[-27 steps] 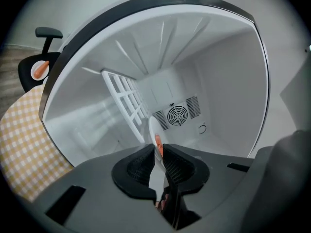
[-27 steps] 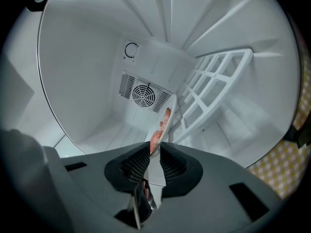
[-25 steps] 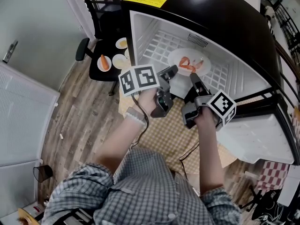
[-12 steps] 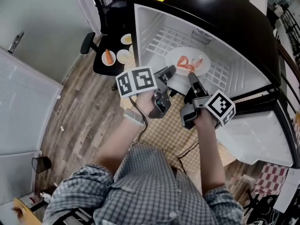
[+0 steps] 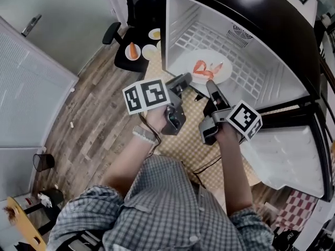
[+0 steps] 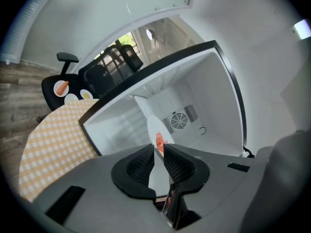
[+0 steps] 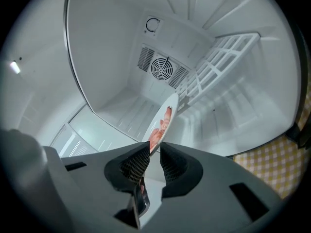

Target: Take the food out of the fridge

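Observation:
A white plate (image 5: pixel 212 61) with orange-red food (image 5: pixel 201 69) lies on the wire shelf inside the open fridge (image 5: pixel 251 54). My left gripper (image 5: pixel 184 82) is shut on the plate's near rim, and my right gripper (image 5: pixel 211 89) is shut on the rim beside it. In the left gripper view the plate (image 6: pixel 154 129) runs edge-on between the pads of the left gripper (image 6: pixel 159 154), the food (image 6: pixel 159 141) just beyond. In the right gripper view the plate (image 7: pixel 166 111) and food (image 7: pixel 158 132) pass between the pads of the right gripper (image 7: pixel 154 152).
The fridge door (image 5: pixel 285 150) hangs open at the right. A yellow checkered cloth (image 5: pixel 183 140) lies below the fridge opening. A black chair (image 5: pixel 125 59) at the upper left carries small plates, one with a carrot (image 5: pixel 133 50). Wood floor and a white wall lie left.
Both grippers have drawn back from the fridge together with the plate's rim in them. The plate now sits nearer the fridge's front edge.

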